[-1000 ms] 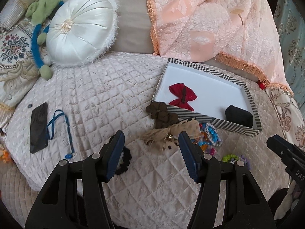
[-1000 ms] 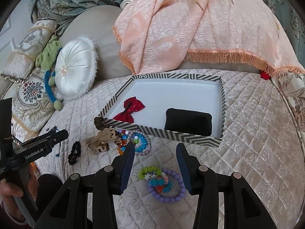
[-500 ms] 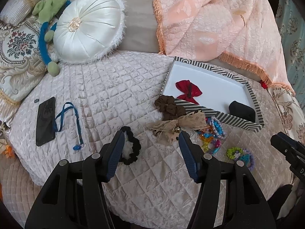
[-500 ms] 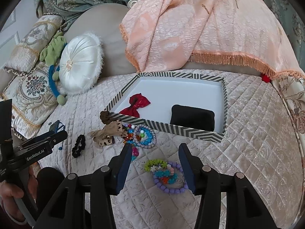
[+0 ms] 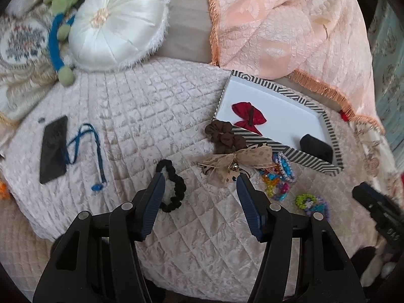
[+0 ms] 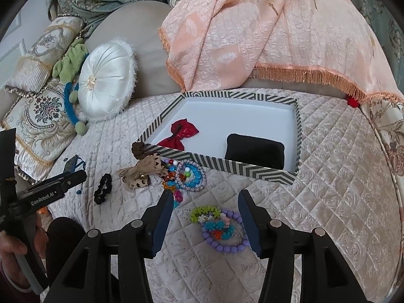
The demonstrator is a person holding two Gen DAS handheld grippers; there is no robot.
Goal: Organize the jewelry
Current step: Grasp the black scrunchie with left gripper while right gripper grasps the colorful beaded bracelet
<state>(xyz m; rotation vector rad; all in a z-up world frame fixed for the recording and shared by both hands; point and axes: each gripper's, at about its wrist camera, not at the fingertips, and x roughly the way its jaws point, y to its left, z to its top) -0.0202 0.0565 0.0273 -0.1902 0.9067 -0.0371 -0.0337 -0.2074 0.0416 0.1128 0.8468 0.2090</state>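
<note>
A striped tray [image 6: 252, 171] [image 5: 298, 154] on the quilted bed holds a red bow [image 6: 180, 132] [image 5: 248, 117] and a black cushion [image 6: 253, 150] [image 5: 315, 147]. In front of it lie a brown scrunchie [image 5: 224, 136], a tan bow [image 5: 234, 162] [image 6: 142, 171], beaded bracelets [image 6: 190, 174] [image 5: 280, 174] and a purple and green bracelet pile [image 6: 219, 227] [image 5: 311, 203]. A black scrunchie [image 5: 173, 186] [image 6: 103, 188] lies to the left. My left gripper [image 5: 200, 184] is open above the quilt between the black scrunchie and the tan bow. My right gripper [image 6: 205, 200] is open over the purple pile.
A black phone [image 5: 54, 149] with a blue lanyard [image 5: 97, 151] lies on the left. A white round pillow [image 5: 116, 25], a green and blue plush [image 5: 60, 20] and a peach blanket [image 5: 285, 30] stand at the back. The bed edge runs near my left gripper.
Both grippers have drawn back from the tray and jewelry, so the black scrunchie shows more fully by the left finger. Both stay open and empty.
</note>
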